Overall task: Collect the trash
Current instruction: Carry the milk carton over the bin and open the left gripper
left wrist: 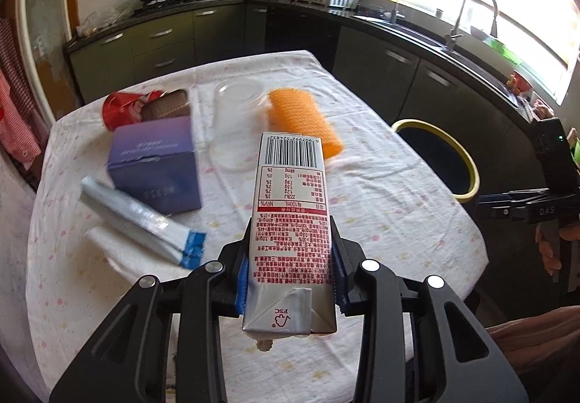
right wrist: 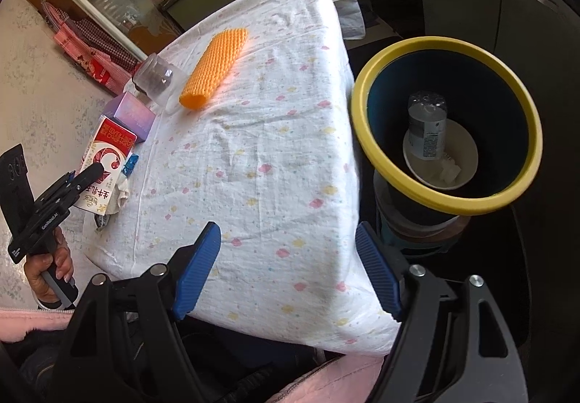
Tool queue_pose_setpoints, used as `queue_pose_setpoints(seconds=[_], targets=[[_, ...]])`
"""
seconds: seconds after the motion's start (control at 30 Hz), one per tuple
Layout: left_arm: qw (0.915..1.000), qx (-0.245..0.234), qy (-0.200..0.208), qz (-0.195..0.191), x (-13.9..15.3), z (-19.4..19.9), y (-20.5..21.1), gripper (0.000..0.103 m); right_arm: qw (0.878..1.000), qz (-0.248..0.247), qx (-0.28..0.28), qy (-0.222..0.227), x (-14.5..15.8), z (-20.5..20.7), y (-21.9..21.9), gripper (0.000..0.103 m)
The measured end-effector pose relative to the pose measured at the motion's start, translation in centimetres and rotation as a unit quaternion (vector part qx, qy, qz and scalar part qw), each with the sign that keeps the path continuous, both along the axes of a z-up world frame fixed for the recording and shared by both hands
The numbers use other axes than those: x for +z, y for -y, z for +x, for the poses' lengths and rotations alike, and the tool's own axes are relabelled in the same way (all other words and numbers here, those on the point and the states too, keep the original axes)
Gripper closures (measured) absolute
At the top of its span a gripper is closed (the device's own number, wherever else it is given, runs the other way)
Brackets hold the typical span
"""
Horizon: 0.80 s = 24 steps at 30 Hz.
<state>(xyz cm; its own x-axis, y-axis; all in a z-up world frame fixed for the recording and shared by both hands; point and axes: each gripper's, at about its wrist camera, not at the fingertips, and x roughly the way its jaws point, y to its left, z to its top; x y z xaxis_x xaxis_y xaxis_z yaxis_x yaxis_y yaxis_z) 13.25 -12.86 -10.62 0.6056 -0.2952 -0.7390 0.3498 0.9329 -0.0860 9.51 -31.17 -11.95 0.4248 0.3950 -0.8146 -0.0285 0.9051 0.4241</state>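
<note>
The left gripper (left wrist: 290,265) is clamped on the carton (left wrist: 290,221), its blue pads (left wrist: 242,276) pressing the two narrow sides near the folded base end, with the barcode end sticking out forward. The carton is off the cloth, above the table's (left wrist: 380,221) near edge. It looks like a small, light drink carton: thin card walls that would buckle under a hard squeeze, and a smooth printed skin that could slip. The grip across the narrow sides near the folded end seems sound, since the folds stiffen it there. A drop may hang from the base, so dregs could leak.

The left hand (right wrist: 50,265) holds its gripper tilted downward toward the table, at the table's left edge in the right wrist view. The right gripper (right wrist: 288,269) stands wide with nothing between its jaws, pointing steeply down over the near right corner. The bin (right wrist: 446,207) stands just off the table's right edge, already holding a bottle (right wrist: 427,131) and a bowl (right wrist: 467,163).
</note>
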Motion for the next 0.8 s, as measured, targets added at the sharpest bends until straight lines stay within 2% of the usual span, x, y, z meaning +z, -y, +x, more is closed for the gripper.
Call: queue_pose_setpoints(seconds=[0.17,0.3,0.63,0.8], targets=[[0.9985,-0.055,0.003,-0.004,0.8,1.0,4.4,0.068,0.999,-0.004,-0.041,0.018,0.8,-1.5,3.1,0.03],[0.9938,-0.111,-0.003,-0.01,0.9,2.5,9.4,0.068,0.996,-0.004,-0.084,0.023,0.8,-3.1,6.5,0.03],[0.9781,-0.208,-0.011,0.004,0.5,6.0,22.5,0.068,0.987,0.02,-0.157,0.013,-1.7,-6.4,13.2,0.03],[0.9721,-0.234,-0.014,0.006,-0.3,7.8,28.0,0.068,0.984,0.031,-0.176,0.008,-2.7,-7.6,15.1,0.029]])
